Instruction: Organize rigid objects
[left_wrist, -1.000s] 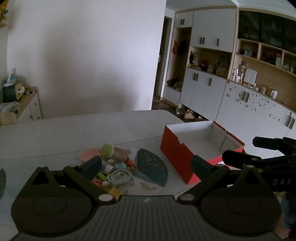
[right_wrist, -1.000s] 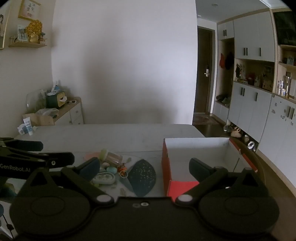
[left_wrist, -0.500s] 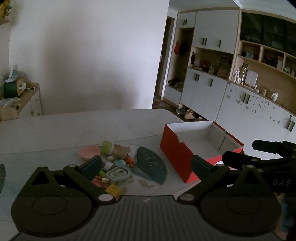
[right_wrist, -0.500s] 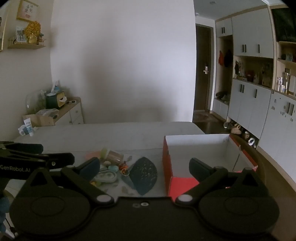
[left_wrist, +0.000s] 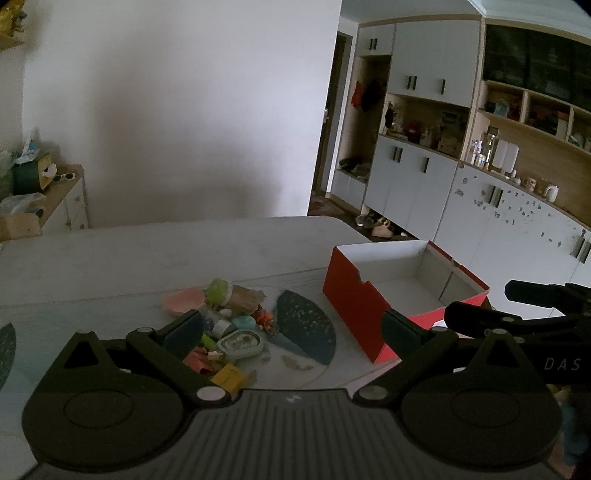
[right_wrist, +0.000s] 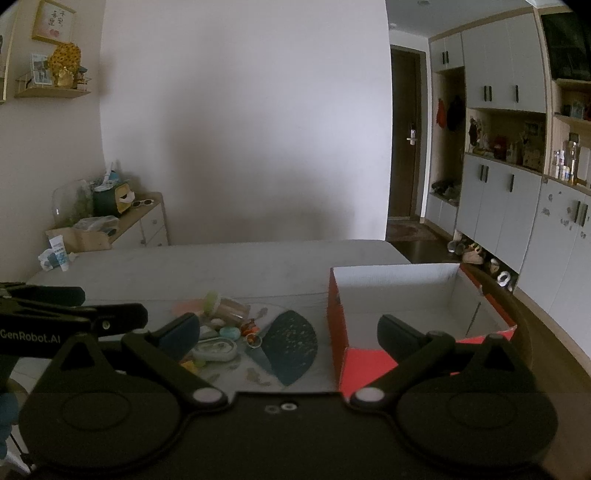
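A heap of small objects lies on the white table (left_wrist: 147, 254): a pink dish (left_wrist: 183, 301), a green-capped jar (left_wrist: 231, 293), a pale green case (left_wrist: 240, 343), a yellow block (left_wrist: 228, 377). The case also shows in the right wrist view (right_wrist: 214, 350). A red box (left_wrist: 354, 306) with a white inside stands open to the right; it also shows in the right wrist view (right_wrist: 338, 325). My left gripper (left_wrist: 291, 330) is open and empty, held above the near table edge. My right gripper (right_wrist: 288, 330) is open and empty, beside it to the right.
A dark speckled leaf-shaped mat (left_wrist: 304, 326) lies between the heap and the box. A low cabinet (right_wrist: 144, 225) with clutter stands at the back left. White cupboards (left_wrist: 424, 184) and shoes on the floor line the right wall.
Both grippers have drifted slightly, tilting up and back a little; the heap and box sit a touch lower in view. Nothing was taken hold of.
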